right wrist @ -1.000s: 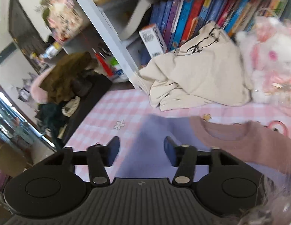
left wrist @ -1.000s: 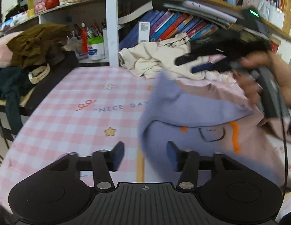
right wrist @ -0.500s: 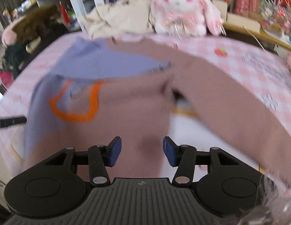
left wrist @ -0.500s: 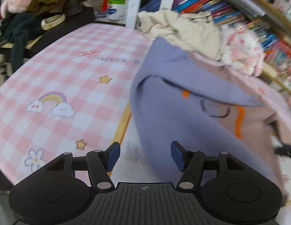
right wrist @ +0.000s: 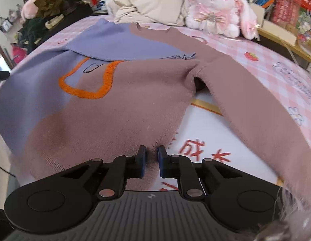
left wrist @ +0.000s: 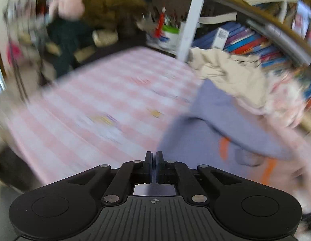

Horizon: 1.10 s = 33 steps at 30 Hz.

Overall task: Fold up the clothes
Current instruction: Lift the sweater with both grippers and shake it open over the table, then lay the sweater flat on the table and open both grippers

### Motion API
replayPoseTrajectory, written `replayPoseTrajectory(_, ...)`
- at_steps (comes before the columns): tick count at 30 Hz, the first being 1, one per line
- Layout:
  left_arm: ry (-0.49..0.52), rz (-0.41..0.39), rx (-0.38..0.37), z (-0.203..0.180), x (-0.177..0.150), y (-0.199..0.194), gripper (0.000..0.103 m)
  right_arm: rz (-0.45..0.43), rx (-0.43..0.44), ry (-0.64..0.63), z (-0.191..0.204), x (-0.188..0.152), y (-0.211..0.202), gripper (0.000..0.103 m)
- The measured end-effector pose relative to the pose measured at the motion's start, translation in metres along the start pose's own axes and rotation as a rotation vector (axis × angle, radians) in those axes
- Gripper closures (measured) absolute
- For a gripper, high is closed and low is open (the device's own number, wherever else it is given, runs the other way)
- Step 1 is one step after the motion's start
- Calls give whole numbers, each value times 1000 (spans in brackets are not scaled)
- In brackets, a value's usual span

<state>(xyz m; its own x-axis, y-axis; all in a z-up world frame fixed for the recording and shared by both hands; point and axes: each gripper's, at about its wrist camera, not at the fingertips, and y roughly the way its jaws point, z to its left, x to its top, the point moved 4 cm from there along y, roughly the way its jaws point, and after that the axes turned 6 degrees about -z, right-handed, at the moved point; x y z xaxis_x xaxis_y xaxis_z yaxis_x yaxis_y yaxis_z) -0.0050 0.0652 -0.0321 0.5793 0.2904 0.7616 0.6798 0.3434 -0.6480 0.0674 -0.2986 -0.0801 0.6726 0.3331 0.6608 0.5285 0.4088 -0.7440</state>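
Observation:
A purple and mauve sweater [right wrist: 119, 92] with an orange outline lies spread on the pink checked table [right wrist: 275, 64], its purple sleeve folded across the chest. My right gripper [right wrist: 151, 156] is shut on the sweater's mauve bottom hem. In the blurred left wrist view the sweater [left wrist: 205, 140] lies to the right, and my left gripper [left wrist: 154, 160] is shut on its purple hem corner at the table's near edge.
A cream garment [right wrist: 151, 6] is heaped at the back against the bookshelf [left wrist: 255, 40]. A white and pink plush rabbit [right wrist: 217, 8] sits at the back right. Dark clothes [right wrist: 55, 4] pile on the left. The mauve sleeve [right wrist: 265, 116] stretches to the right.
Both grippers were open and have shut on the sweater's bottom hem. The left view has swung left and is blurred with motion.

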Motion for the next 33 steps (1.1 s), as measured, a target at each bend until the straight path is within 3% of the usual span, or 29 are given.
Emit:
replayPoseTrajectory(2, 182, 14, 123, 0, 2, 1, 95, 2, 12, 2, 0, 0, 0, 90)
replayPoseTrajectory(3, 228, 9, 119, -7, 1, 0, 95, 3, 18, 2, 0, 1, 1, 88)
replayPoseTrajectory(6, 298, -42, -3, -39, 1, -10, 93, 2, -4, 24, -4, 0, -2, 77)
replayPoseTrajectory(7, 324, -59, -61, -55, 1, -12, 86, 8, 0, 26, -4, -1, -2, 76)
replayPoseTrajectory(9, 382, -86, -205, -96, 1, -13, 74, 22, 10, 28, -1, -3, -3, 80)
replayPoseTrajectory(10, 422, -96, -279, -120, 2, -12, 72, 29, 16, 29, 0, -4, -4, 87)
replayPoseTrajectory(13, 532, -114, -440, -188, 1, -6, 72, 54, 41, 48, 4, -7, -7, 93)
replayPoseTrajectory(17, 676, -139, -563, -256, -2, 4, 70, 56, 34, 59, 11, -12, -14, 93)
replayPoseTrajectory(19, 749, -143, -601, -281, -7, 11, 64, 58, 22, 49, 14, -13, -15, 93)
replayPoseTrajectory(22, 860, -154, -609, -311, -17, 23, 64, 61, 8, 23, 19, -15, -17, 93)
replayPoseTrajectory(25, 937, -172, -555, -335, -28, 36, 64, 68, 12, -15, 26, -19, -20, 93)
replayPoseTrajectory(27, 960, -167, -517, -344, -33, 44, 64, 68, 17, -20, 27, -21, -21, 93)
replayPoseTrajectory(33, 993, -185, -496, -343, -44, 48, 65, 73, 27, 4, 24, -20, -20, 93)
